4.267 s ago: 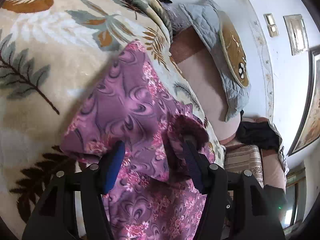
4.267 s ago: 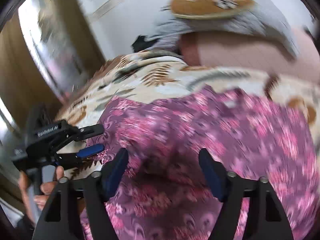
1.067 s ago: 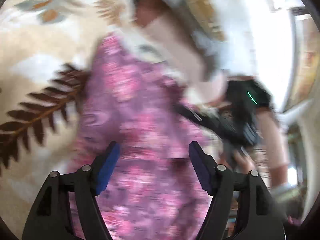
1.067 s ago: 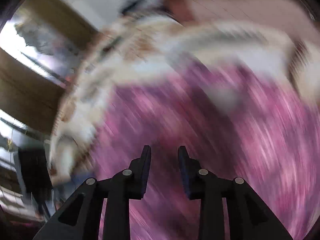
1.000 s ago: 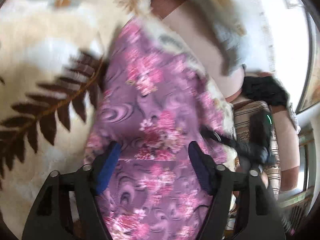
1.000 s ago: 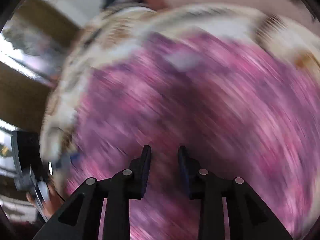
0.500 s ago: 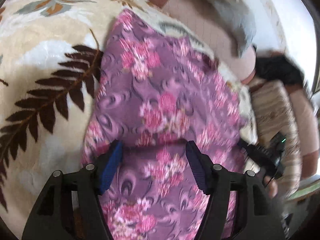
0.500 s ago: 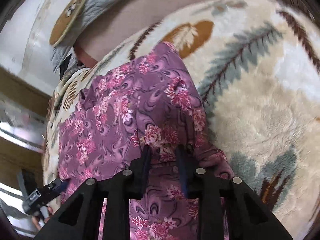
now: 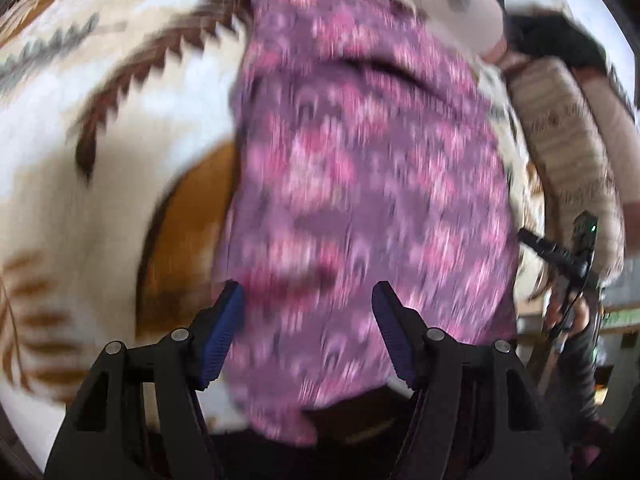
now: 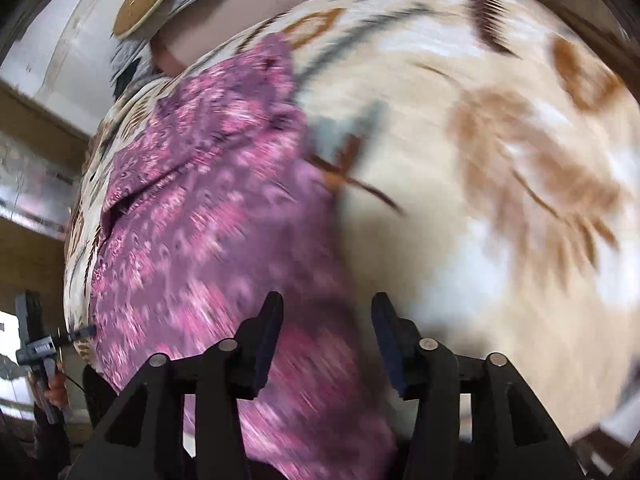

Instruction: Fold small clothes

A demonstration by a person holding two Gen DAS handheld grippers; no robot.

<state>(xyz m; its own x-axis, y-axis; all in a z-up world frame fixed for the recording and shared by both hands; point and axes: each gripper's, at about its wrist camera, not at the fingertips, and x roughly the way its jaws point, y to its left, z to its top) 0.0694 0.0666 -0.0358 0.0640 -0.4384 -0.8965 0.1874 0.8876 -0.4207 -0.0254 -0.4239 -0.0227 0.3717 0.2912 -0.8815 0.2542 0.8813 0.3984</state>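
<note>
I have the purple floral garment [image 9: 360,168] lying as a long strip on the leaf-print blanket [image 9: 80,184], which covers the bed; in the left wrist view the strip runs from the near edge, where it droops over the side, away toward the far pillows. A crease crosses it toward the far end, so I judge at least one fold is in, though blur hides the layers. Left gripper [image 9: 306,328]: jaws spread, blue pads hanging over the near part of the garment, nothing pinched between them. Right gripper [image 10: 326,336]: jaws opening; the garment's right edge lies below the gap, yet the pads do not press on it and I see no cloth caught. In the right wrist view the garment sits to the left and bare blanket fills the right. Both views are smeared, so edges are uncertain. Risks from here, as I judge them: the overhanging near end could drag the strip off the bed if I nudge it; a pad could snag a loose layer and undo the crease; closing on a blurred edge could also pinch the plush blanket along with the cloth, lifting both. The left gripper [image 10: 40,350] shows small at the far left of the right wrist view, well apart, so a collision seems unlikely.
</note>
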